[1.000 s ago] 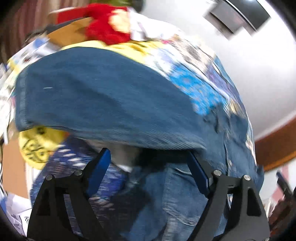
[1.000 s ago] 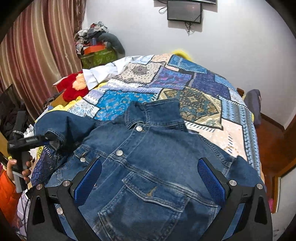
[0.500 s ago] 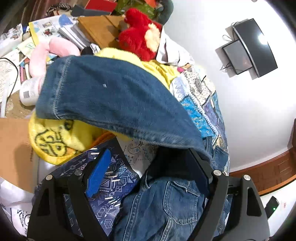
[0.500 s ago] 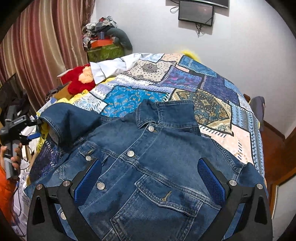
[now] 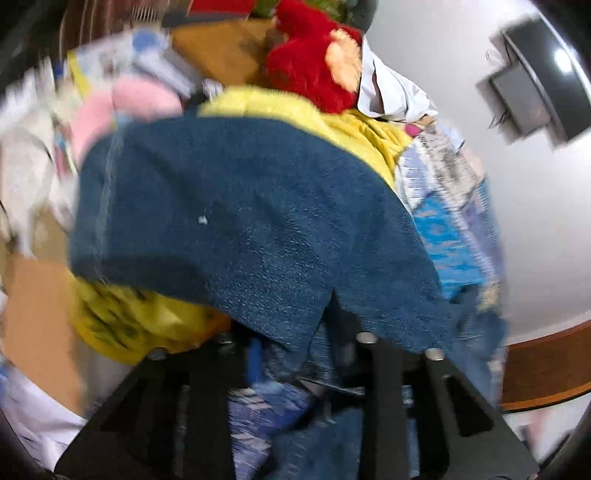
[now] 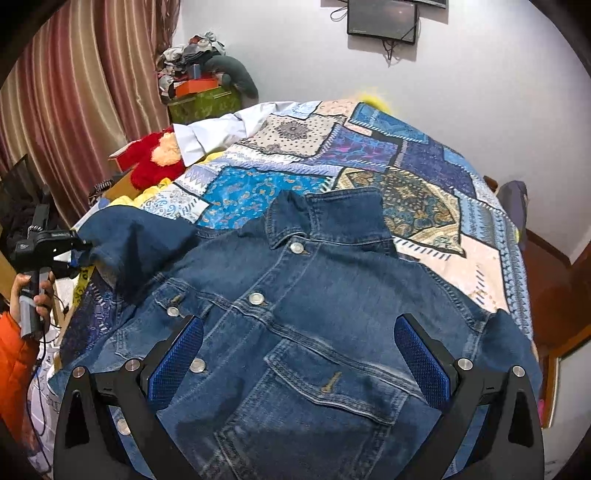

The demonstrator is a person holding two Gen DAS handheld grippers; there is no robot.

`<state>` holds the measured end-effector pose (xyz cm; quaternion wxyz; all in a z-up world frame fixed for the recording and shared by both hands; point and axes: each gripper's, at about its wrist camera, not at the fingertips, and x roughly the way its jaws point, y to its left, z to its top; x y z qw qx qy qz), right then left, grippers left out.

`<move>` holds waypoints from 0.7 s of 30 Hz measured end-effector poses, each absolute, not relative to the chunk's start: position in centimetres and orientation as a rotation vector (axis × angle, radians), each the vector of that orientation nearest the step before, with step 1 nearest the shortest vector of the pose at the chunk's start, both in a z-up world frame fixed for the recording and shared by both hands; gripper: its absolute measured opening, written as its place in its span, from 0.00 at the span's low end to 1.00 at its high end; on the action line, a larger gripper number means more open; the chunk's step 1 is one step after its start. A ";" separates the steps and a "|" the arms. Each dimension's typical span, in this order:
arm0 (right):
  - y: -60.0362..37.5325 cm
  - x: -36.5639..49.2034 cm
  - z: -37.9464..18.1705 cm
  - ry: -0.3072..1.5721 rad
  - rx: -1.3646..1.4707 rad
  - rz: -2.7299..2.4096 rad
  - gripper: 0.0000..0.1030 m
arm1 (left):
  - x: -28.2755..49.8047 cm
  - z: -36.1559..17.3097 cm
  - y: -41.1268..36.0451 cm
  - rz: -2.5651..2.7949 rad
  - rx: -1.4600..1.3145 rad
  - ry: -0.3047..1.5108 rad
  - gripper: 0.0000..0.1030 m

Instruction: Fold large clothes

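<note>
A blue denim jacket (image 6: pixel 295 314) lies front up on the patchwork bedspread (image 6: pixel 406 166), collar toward the far wall. My right gripper (image 6: pixel 297 360) is open and empty, hovering above the jacket's chest. My left gripper (image 6: pixel 75 251) is at the bed's left edge, shut on the end of the jacket's left sleeve (image 6: pixel 133 243). In the blurred left wrist view the sleeve (image 5: pixel 240 221) drapes over the closed jaws of my left gripper (image 5: pixel 295 354).
A red plush toy (image 6: pixel 155 158) and a white shirt (image 6: pixel 214 133) lie at the bed's far left. A yellow blanket (image 5: pixel 332 118), boxes and clutter sit beside the bed on the left. Curtains (image 6: pixel 74 110) hang left; a screen (image 6: pixel 384 18) is on the wall.
My left gripper, open around the sleeve before, has closed on the sleeve end at the bed's left edge. The right gripper's view has crept up the jacket.
</note>
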<state>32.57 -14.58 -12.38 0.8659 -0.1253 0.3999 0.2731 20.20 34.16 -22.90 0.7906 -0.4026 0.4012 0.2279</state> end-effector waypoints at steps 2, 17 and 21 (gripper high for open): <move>-15.2 32.7 -12.5 0.838 -0.263 0.562 1.00 | 20.5 -21.1 33.2 0.535 -0.742 0.864 0.16; -21.3 34.6 -12.7 0.872 -0.050 0.513 1.00 | 26.0 -4.4 19.8 0.285 -0.254 0.626 0.10; -23.5 34.0 -11.5 0.844 -0.036 0.481 1.00 | 30.4 -6.9 13.3 0.125 -0.181 0.725 0.10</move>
